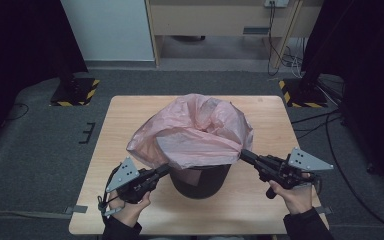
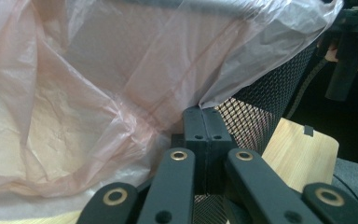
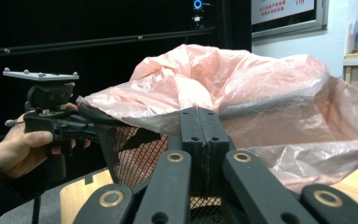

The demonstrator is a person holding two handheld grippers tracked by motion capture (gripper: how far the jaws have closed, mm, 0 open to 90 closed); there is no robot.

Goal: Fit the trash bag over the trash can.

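The left tool (image 1: 164, 171) is in the person's left hand (image 1: 130, 200), which enters from the lower edge of the high view with a dark sleeve at the wrist. Its two black jaws are pressed flat together and point up and to the right. The right tool (image 1: 246, 156) is in the right hand (image 1: 292, 192), and its jaws are also closed tightly, pointing up and to the left. Both tools are tilted toward each other, with their grey three-cornered plates on top. The fingers wrap around each handle.
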